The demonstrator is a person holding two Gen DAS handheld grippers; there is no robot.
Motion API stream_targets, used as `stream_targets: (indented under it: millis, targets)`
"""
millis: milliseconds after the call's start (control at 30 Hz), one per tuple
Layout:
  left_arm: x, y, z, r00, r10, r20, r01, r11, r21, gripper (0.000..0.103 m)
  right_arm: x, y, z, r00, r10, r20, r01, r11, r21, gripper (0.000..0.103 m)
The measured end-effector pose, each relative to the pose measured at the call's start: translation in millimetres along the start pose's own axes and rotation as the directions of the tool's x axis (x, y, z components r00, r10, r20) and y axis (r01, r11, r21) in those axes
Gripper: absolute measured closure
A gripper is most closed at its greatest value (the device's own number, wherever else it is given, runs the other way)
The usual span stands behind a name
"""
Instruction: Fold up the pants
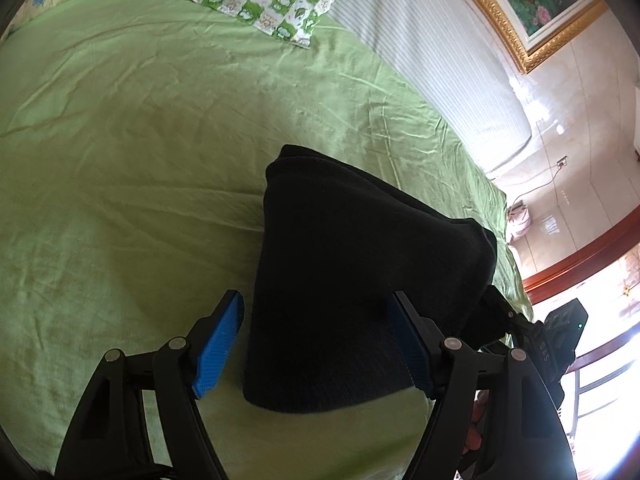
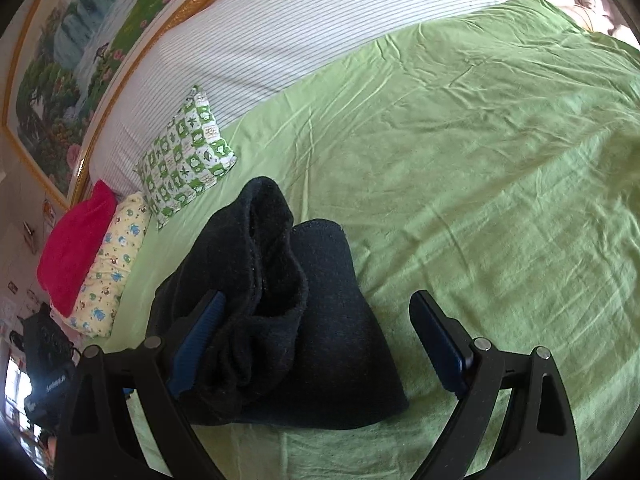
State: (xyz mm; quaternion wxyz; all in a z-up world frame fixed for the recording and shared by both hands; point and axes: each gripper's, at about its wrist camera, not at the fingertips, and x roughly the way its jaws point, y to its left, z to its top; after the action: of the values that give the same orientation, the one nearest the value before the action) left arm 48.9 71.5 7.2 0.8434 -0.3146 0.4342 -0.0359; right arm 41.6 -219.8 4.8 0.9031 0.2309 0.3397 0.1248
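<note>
Pants [image 2: 304, 312] folded in a bundle on the bed sheet [image 2: 480, 160]. Patterned pillow [image 2: 186, 152] lies beyond them toward the headboard; two more cushions [image 2: 112, 264] stacked left of it.

Pants [image 1: 352, 248]: near edge hidden behind right blue pad [image 1: 412, 352].
Painting [image 2: 72, 68]: cut off by frame edge.
Window area [image 1: 616, 344]: overexposed, detail unreadable.

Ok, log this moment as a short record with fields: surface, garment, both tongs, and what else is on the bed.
surface: green bed sheet
garment: black pants, folded into a bundle, lying on the sheet
left tongs: open, straddling the bundle's near end
right tongs: open, around the bundle
nearby: frog-print pillow, red cushion
</note>
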Motion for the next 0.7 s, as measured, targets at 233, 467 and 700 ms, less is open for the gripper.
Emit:
stream_targets:
  millis: [233, 467, 700]
  targets:
    - [21.0, 5.3, 11.1, 1.0, 0.011, -0.025, -0.011, 1.0, -0.007, 0.024, 6.5, -8.5, -3.3, 0.997, 0.071, -0.028, -0.071, 0.997, 0.015, 0.018]
    - [41.9, 6.5, 19.9, 0.999, 0.018, -0.052, -0.019, 1.0, -0.014, 0.022, 10.1, -11.1, -2.5, 0.987, 0.153, -0.052, -0.152, 0.988, 0.025, 0.026]
    - [58.2, 2.0, 20.3, 0.997, 0.053, -0.048, -0.052, 0.999, 0.011, 0.021, 17.2, -17.8, -5.8, 0.978, 0.192, -0.075, -0.19, 0.981, 0.039, 0.026]
